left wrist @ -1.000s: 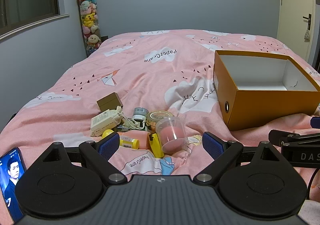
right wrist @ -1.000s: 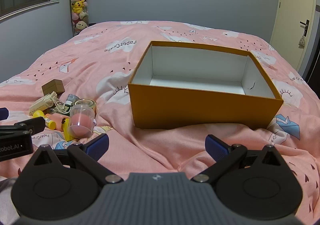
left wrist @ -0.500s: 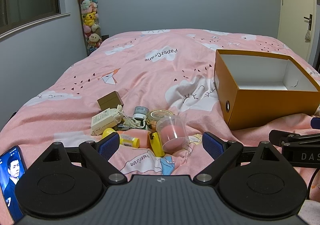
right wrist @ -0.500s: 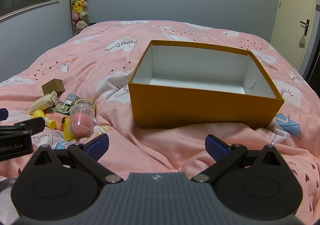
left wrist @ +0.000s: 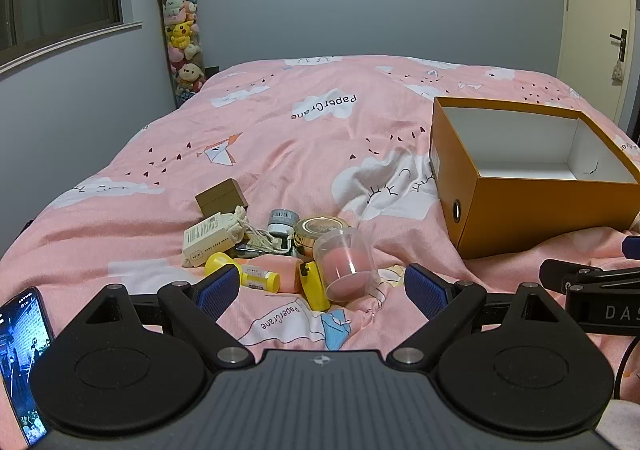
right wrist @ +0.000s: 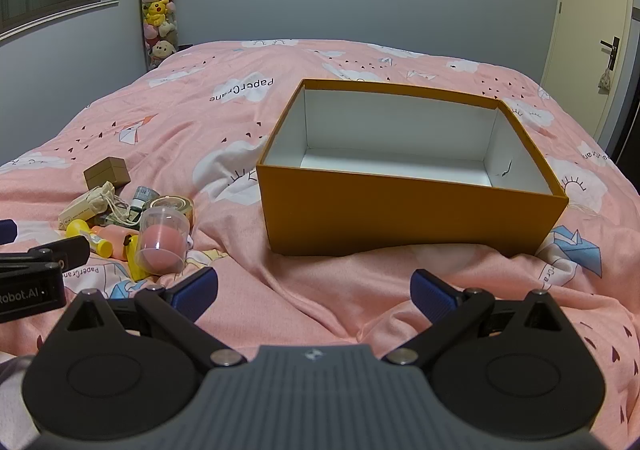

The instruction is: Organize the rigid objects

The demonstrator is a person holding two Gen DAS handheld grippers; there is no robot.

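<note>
Left wrist view: the left gripper (left wrist: 322,286) has its blue-padded fingers (left wrist: 218,290) spread wide, holding nothing and touching nothing. Just beyond them, on the pink quilted bed (left wrist: 280,141), lies a heap of small things: a clear plastic tub with pink contents (left wrist: 346,266) on its side, a yellow clip-like piece (left wrist: 314,286) touching it, a yellow-capped small bottle (left wrist: 244,272), a pink soft block (left wrist: 276,266), a gold round tin (left wrist: 318,230), a small grey jar (left wrist: 283,219), a white drawstring pouch with a printed card (left wrist: 214,234) and a brown cardboard cube (left wrist: 220,197). An open orange cardboard box with white inside (left wrist: 520,209) stands well apart to the right, nothing visible in it. The black arm of the right gripper (left wrist: 592,290) pokes in at the right edge. A lit phone (left wrist: 22,354) lies at the lower left.

Right wrist view: the right gripper (right wrist: 314,288) also has its fingers (right wrist: 434,292) wide apart and bare, hovering over the quilt in front of the orange box (right wrist: 412,213). The heap sits to the left, the clear tub (right wrist: 162,242) nearest, beside the left gripper's black arm (right wrist: 40,270). A tall clear tube of plush toys (right wrist: 158,9) stands against the far wall.
</note>
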